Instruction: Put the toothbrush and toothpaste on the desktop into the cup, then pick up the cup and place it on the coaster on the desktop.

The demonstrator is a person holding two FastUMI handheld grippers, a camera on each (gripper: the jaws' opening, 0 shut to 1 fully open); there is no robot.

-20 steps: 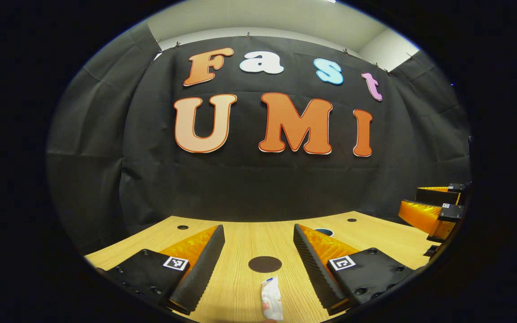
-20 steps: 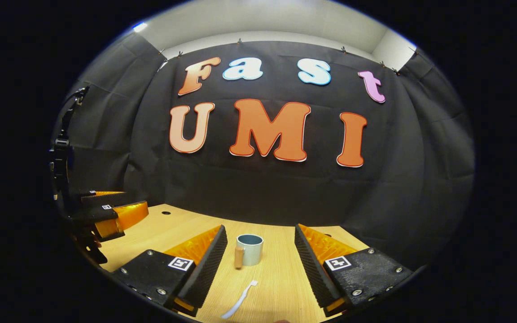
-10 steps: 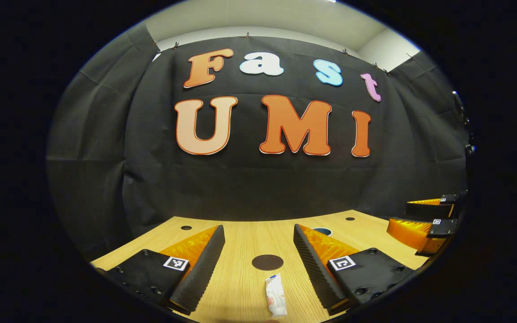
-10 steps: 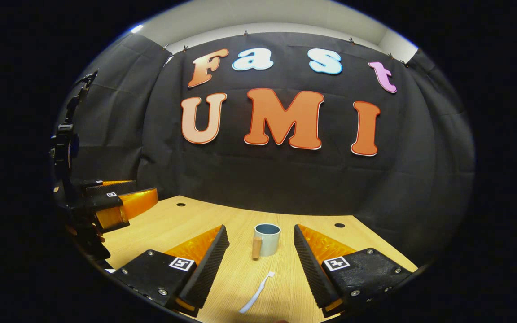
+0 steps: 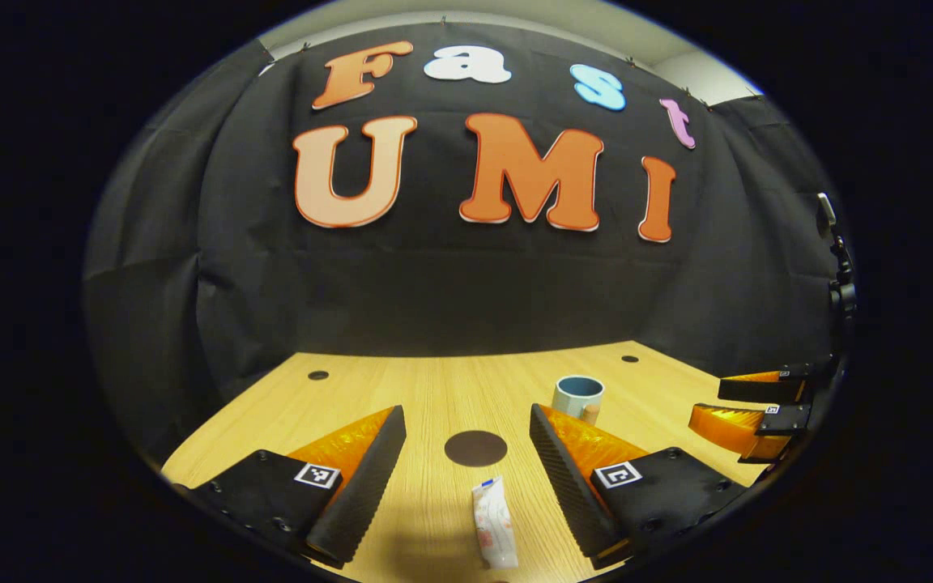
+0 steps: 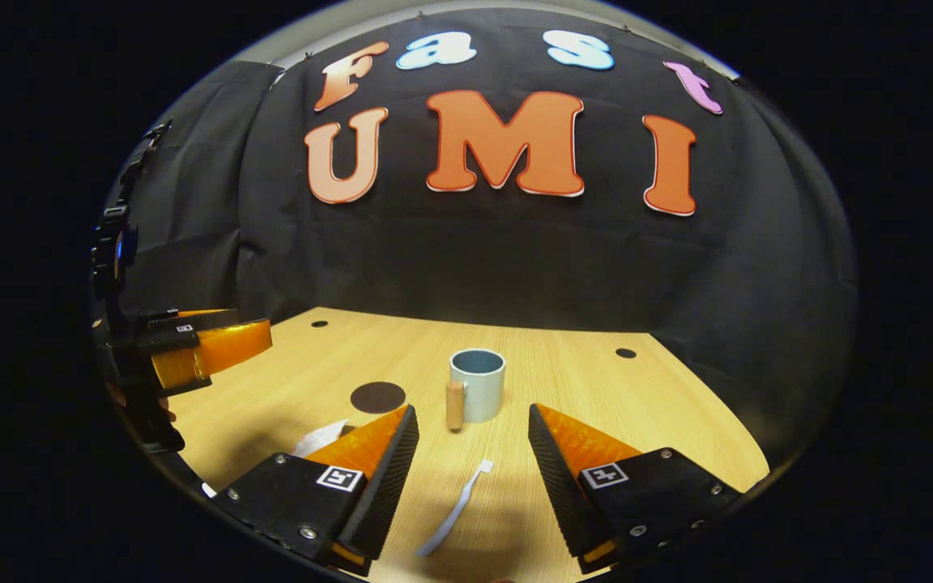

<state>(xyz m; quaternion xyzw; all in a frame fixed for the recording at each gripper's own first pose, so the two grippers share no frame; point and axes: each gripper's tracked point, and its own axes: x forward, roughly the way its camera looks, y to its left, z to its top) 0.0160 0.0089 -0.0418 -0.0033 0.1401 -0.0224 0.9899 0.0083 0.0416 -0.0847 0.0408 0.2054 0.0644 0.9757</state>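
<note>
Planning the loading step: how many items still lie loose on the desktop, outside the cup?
2. The toothpaste lies between the left gripper's fingers; the toothbrush lies between the right gripper's, before the cup.

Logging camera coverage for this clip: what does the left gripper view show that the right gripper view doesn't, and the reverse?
Left gripper view's own: the right gripper seen from outside, open above the desktop. Right gripper view's own: the toothbrush lying flat between its fingers, and the left gripper seen from outside, open. Shared: the cup standing upright, the round dark coaster, the desktop, and the toothpaste, which the right gripper view has partly hidden behind a finger.
</note>
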